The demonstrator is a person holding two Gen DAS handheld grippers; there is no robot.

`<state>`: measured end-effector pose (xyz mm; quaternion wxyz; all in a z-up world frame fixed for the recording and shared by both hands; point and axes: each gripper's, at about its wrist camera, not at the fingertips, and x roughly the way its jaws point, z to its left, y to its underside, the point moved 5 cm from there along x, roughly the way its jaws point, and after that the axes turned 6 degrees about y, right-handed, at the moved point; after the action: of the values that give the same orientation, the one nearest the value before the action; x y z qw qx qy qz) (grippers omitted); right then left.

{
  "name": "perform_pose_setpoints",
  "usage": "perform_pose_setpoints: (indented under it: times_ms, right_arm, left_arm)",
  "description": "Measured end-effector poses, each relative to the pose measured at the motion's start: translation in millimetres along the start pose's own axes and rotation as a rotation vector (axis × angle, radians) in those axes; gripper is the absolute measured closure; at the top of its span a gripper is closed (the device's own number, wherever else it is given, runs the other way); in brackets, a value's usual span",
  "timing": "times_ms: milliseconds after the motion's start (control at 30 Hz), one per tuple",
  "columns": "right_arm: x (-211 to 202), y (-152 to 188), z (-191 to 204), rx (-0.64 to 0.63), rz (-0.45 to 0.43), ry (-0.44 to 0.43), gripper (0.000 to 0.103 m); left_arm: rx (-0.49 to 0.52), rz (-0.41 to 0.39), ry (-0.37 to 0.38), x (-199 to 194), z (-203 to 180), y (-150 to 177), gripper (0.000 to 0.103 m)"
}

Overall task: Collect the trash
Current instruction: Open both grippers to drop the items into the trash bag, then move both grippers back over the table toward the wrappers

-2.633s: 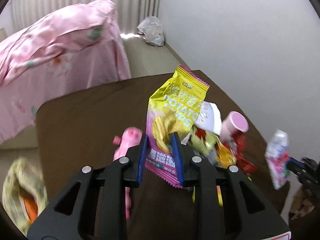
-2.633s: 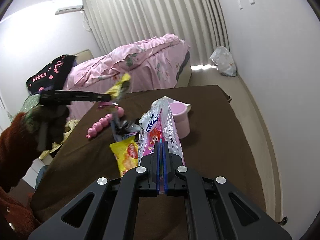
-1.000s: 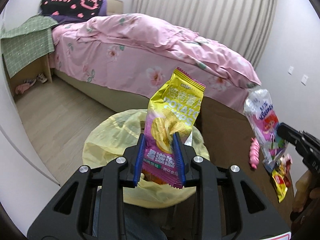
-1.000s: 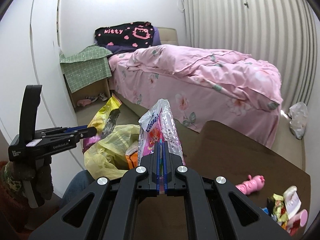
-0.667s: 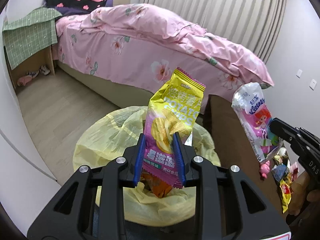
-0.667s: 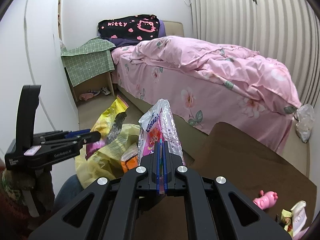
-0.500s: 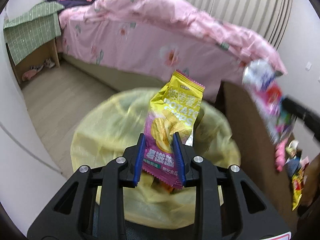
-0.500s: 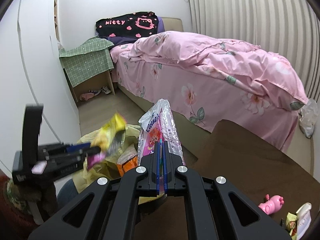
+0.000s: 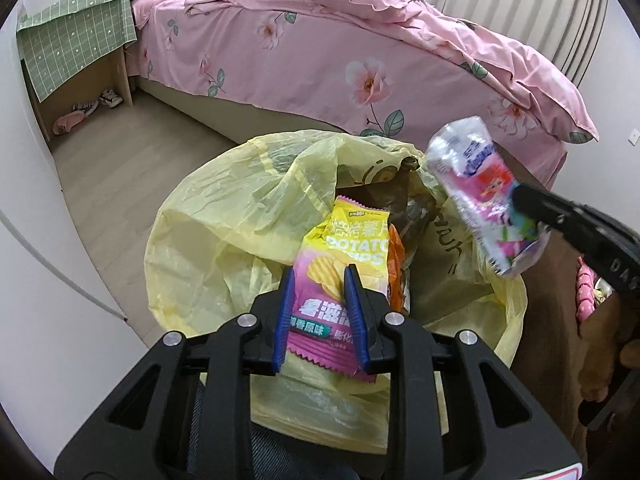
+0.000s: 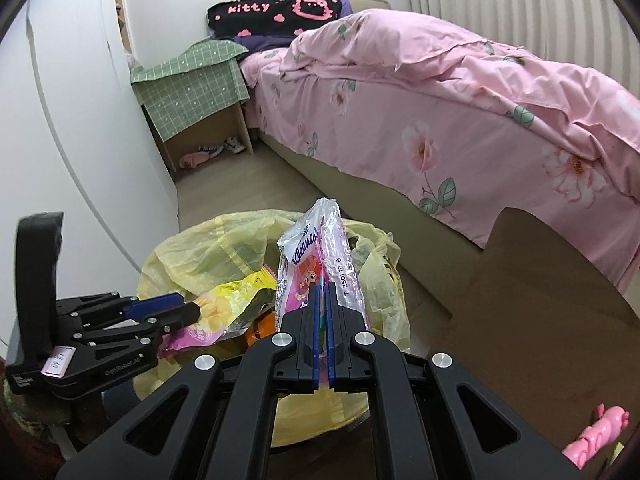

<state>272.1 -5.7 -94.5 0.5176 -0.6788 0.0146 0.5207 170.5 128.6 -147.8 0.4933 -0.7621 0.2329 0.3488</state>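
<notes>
A yellow and pink potato chips bag point(image 9: 340, 268) sits between the blue pads of my left gripper point(image 9: 318, 276), whose jaws are closing on it. It hangs tilted down into the mouth of the yellow bin bag point(image 9: 220, 220). An orange wrapper point(image 9: 394, 256) lies inside beneath it. My right gripper point(image 10: 322, 292) is shut on a pink and clear tissue pack point(image 10: 316, 248), held upright just above the bin bag's point(image 10: 192, 252) right rim. The right wrist view shows the left gripper point(image 10: 188, 306) from the side with the chips bag point(image 10: 232, 300) sticking out of it.
A brown table point(image 10: 540, 320) stands right of the bin bag, with a pink toy point(image 10: 596, 428) on it. A bed with a pink quilt point(image 10: 460, 92) runs behind. A small cabinet under a green cloth point(image 10: 192, 80) stands at the wall, with bare floor between.
Both grippers have sunk toward the yellow bin bag. The chips bag has tipped down into its mouth, and the tissue pack has come over the bag's right rim.
</notes>
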Motion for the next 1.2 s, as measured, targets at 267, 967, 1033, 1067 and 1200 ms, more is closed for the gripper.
perform_pose_setpoints:
  times_ms: [267,967,1033,1067,1200]
  right_arm:
    - [14,6,-12,0.045,0.042,-0.023,0.099]
    - [-46,29,-29,0.054,0.006,0.008,0.062]
    - [-67,39,-42,0.082,-0.01,0.036,0.062]
    - [-75,44,-48,0.092,-0.016,0.051,0.062]
    - [-123,77,-79,0.147,-0.057,0.154,0.062]
  left_arm:
    - [-0.013,-0.003,0.041,10,-8,-10,0.088]
    - [-0.112,-0.191,0.098,-54,-6,-41,0.055]
    - [-0.079,-0.177,0.118,-56,-19,-39,0.055]
    - [-0.059,-0.17,0.133,-57,-28,-37,0.055]
    - [0.028,-0.15,0.191,-58,-70,-26,0.055]
